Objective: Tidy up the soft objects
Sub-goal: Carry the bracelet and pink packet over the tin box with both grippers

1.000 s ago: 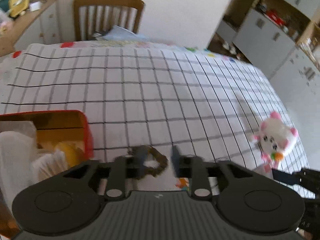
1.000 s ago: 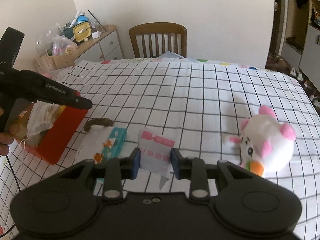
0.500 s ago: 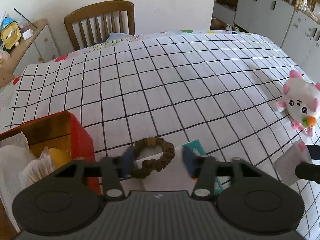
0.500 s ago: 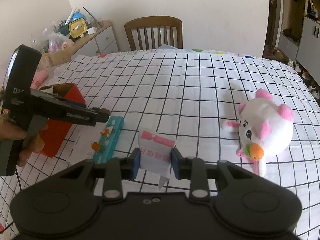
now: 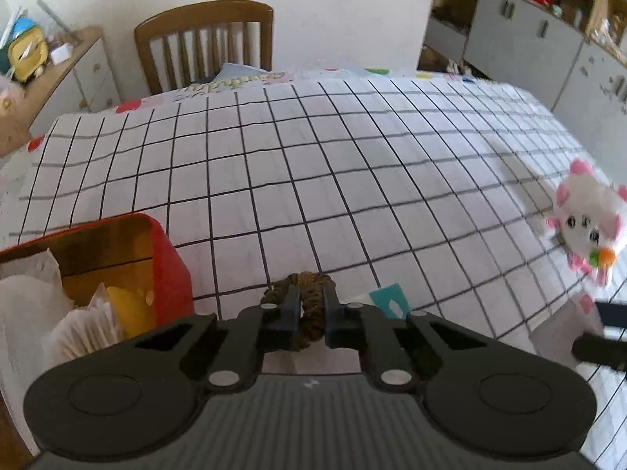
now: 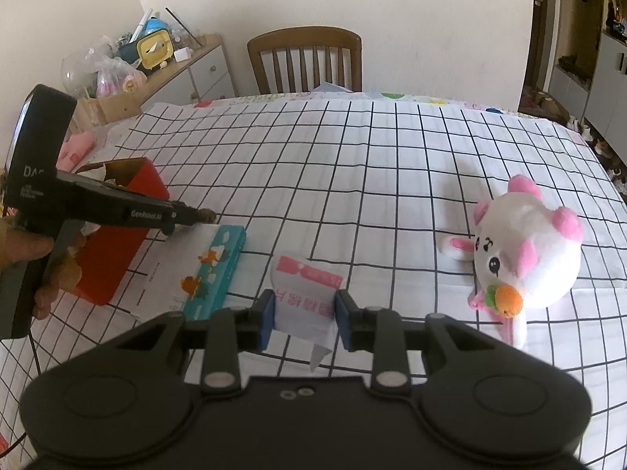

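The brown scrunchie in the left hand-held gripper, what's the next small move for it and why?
Probably lift it slightly and carry it left, over the red box. The left hand-held gripper looks shut on the brown scrunchie, and the box sits open just beside it with soft items already inside, so a short sideways move should place it above the opening.

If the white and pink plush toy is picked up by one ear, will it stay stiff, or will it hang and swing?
The plush toy looks stuffed and rounded, so its body would probably keep its shape. Its thin pink ear seems soft, so it may stretch and let the body dangle. It is likely light for its size, and on the checked tablecloth it could roll a little if pushed.
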`<action>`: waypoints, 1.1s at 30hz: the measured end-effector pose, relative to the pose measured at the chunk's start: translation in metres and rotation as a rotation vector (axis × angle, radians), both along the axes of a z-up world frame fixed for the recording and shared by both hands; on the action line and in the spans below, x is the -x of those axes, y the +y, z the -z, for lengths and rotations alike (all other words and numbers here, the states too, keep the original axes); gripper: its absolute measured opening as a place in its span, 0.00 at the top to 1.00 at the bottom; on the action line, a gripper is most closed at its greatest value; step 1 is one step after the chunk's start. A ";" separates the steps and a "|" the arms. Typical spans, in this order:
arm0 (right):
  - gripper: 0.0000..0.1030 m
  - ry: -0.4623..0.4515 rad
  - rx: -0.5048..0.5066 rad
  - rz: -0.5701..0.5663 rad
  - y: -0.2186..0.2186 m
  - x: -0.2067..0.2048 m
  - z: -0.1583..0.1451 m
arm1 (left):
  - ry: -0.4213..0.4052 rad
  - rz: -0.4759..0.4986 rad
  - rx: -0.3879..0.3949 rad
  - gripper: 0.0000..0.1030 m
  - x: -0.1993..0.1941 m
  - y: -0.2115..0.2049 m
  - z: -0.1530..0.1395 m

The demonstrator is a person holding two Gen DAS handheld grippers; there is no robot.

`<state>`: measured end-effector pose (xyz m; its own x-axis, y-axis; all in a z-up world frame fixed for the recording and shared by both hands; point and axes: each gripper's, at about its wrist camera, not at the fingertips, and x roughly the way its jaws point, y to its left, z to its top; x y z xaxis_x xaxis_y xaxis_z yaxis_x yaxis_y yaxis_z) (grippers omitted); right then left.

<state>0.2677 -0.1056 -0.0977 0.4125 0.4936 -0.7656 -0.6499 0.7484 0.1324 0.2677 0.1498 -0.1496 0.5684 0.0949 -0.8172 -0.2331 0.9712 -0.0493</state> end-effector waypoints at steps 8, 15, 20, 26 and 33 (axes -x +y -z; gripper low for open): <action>0.70 -0.029 -0.025 -0.010 0.007 0.002 -0.020 | -0.079 -0.017 0.065 0.90 0.009 0.006 -0.034; 0.70 -0.048 -0.045 -0.045 0.022 0.011 -0.045 | -0.157 -0.014 0.111 0.90 0.029 0.019 -0.072; 0.70 -0.080 -0.059 -0.077 0.038 0.021 -0.059 | -0.203 -0.043 0.133 0.90 0.050 0.041 -0.094; 0.70 -0.089 -0.069 -0.117 0.057 0.033 -0.070 | -0.230 -0.057 0.128 0.90 0.076 0.063 -0.114; 0.70 -0.105 -0.074 -0.183 0.096 0.050 -0.079 | -0.238 -0.073 0.089 0.90 0.110 0.091 -0.127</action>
